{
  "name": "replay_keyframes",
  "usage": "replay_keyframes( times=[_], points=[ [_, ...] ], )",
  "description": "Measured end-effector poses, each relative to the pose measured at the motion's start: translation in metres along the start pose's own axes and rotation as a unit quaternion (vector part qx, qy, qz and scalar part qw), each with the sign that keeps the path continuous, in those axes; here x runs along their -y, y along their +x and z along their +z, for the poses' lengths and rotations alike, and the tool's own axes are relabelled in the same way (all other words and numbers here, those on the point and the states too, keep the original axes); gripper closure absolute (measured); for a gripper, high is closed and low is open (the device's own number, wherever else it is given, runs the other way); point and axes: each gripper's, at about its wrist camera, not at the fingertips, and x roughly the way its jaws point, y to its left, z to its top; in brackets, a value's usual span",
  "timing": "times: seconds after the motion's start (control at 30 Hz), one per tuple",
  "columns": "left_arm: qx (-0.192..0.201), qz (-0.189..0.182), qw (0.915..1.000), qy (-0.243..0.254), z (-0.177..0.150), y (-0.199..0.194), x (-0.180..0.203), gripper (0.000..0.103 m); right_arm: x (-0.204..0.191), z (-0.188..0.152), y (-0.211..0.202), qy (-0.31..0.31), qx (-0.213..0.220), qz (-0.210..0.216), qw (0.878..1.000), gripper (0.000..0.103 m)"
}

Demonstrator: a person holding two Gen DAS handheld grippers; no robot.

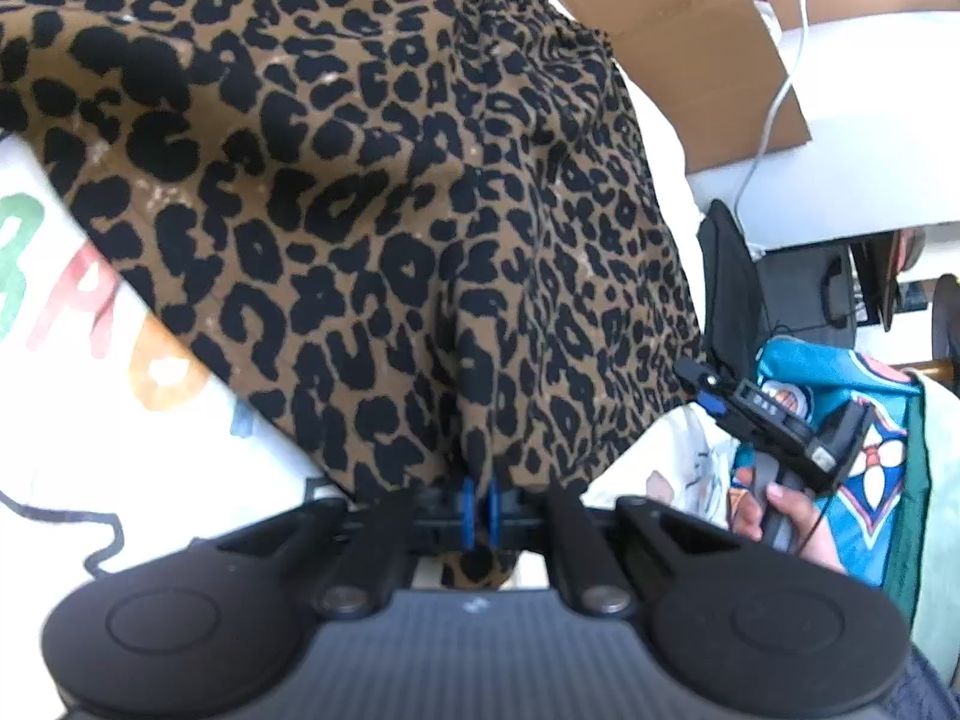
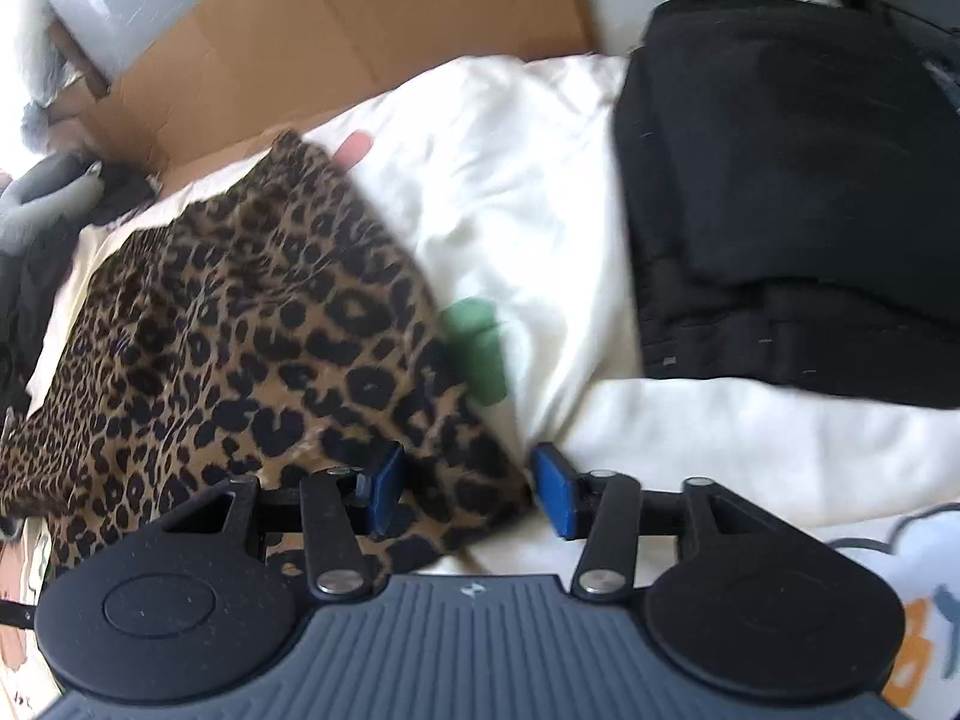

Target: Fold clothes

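Leopard-print brown-and-black fabric garment [image 1: 372,192], one piece, lay on the white bedding [image 2: 528,192] between two hand-held grippers.

The left gripper [image 1: 478,507] had its blue pads pressed together on an edge of that garment, which rose from the jaws and filled most of the left wrist view. The right gripper [image 2: 468,489] stood spread, its two blue pads [image 2: 555,489] apart, with a corner of the garment lying between and just under them, unpinched. One stack of folded black clothes [image 2: 792,192] sat to the right on the bedding, well apart from the garment. One flattened brown cardboard box [image 2: 336,42] lay behind, and a white printed cloth with coloured letters [image 1: 90,360] beneath. A fingertip [image 2: 354,149] showed at the garment's far edge.
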Motion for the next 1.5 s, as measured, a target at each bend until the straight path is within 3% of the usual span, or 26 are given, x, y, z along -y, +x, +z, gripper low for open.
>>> replay_keyframes(
  times=[0.07,0.13,0.33,0.47,0.5,0.53,0.6,0.63,0.77,0.9,0.97,1.03,1.07,1.13,1.17,1.23,1.3,1.37,1.43,1.5],
  points=[
    [-0.002,-0.004,1.0,0.002,0.001,0.0,0.003,0.098,0.001,0.002,0.0,0.003,0.001,0.006,1.0,0.056],
    [-0.003,-0.008,1.0,0.004,0.001,0.001,0.005,0.098,0.005,0.008,-0.003,0.022,-0.006,0.018,1.0,0.099],
    [-0.004,-0.034,0.9994,0.007,0.003,-0.007,0.011,0.098,-0.012,0.028,-0.045,0.01,0.001,0.007,1.0,0.1],
    [-0.008,-0.04,0.9991,0.008,0.004,-0.005,0.013,0.098,-0.012,0.036,-0.061,0.017,0.012,-0.03,0.999,0.095],
    [-0.009,-0.037,0.9992,0.007,0.004,-0.002,0.014,0.098,-0.01,0.036,-0.064,0.022,0.021,-0.033,0.999,0.091],
    [-0.01,-0.034,0.9993,0.007,0.004,0.0,0.013,0.098,-0.007,0.034,-0.066,0.031,0.03,-0.034,0.998,0.074],
    [-0.011,-0.026,0.9996,0.005,0.004,0.003,0.01,0.098,-0.001,0.029,-0.066,0.044,0.039,-0.041,0.997,0.05],
    [-0.012,-0.021,0.9997,0.004,0.003,0.004,0.008,0.098,0.0,0.025,-0.063,0.04,0.035,-0.049,0.997,0.047],
    [-0.014,-0.014,0.9998,-0.004,0.0,0.006,0.001,0.097,0.009,0.008,-0.043,0.039,0.007,-0.061,0.997,0.047],
    [-0.018,-0.015,0.9997,-0.001,-0.001,0.008,0.002,0.097,0.015,-0.004,-0.023,0.051,-0.009,-0.044,0.998,0.048],
    [-0.019,-0.017,0.9997,0.0,0.001,0.01,0.006,0.097,0.013,-0.006,-0.019,0.044,-0.007,-0.021,0.999,0.058],
    [-0.018,-0.023,0.9996,0.002,0.002,0.015,0.011,0.097,0.011,-0.003,-0.017,0.038,-0.011,-0.015,0.999,0.093],
    [-0.017,-0.026,0.9995,0.003,0.003,0.019,0.015,0.097,0.01,-0.001,-0.019,0.032,-0.009,-0.018,0.999,0.098],
    [-0.019,-0.024,0.9995,0.01,0.001,0.022,0.018,0.097,0.006,0.003,-0.022,0.018,-0.005,-0.03,0.999,0.099],
    [-0.021,-0.02,0.9995,0.015,-0.001,0.023,0.019,0.095,0.004,0.005,-0.024,0.01,-0.003,-0.038,0.999,0.099],
    [-0.024,-0.004,0.9994,0.027,-0.004,0.027,0.023,0.081,0.004,0.007,-0.024,0.004,-0.01,-0.057,0.998,0.099],
    [-0.028,0.007,0.9986,0.044,-0.008,0.022,0.027,0.055,0.002,0.008,-0.024,0.0,-0.02,-0.079,0.997,0.096],
    [-0.026,0.015,0.9975,0.064,-0.011,0.014,0.031,0.044,-0.002,0.008,-0.028,-0.008,-0.02,-0.097,0.995,0.09],
    [-0.009,0.015,0.9966,0.08,-0.011,-0.003,0.032,0.038,-0.008,0.007,-0.038,-0.014,-0.012,-0.109,0.994,0.071],
    [0.012,0.025,0.997,0.072,-0.008,-0.02,0.026,0.036,-0.012,0.004,-0.049,-0.015,-0.002,-0.113,0.993,0.063]
  ],
)
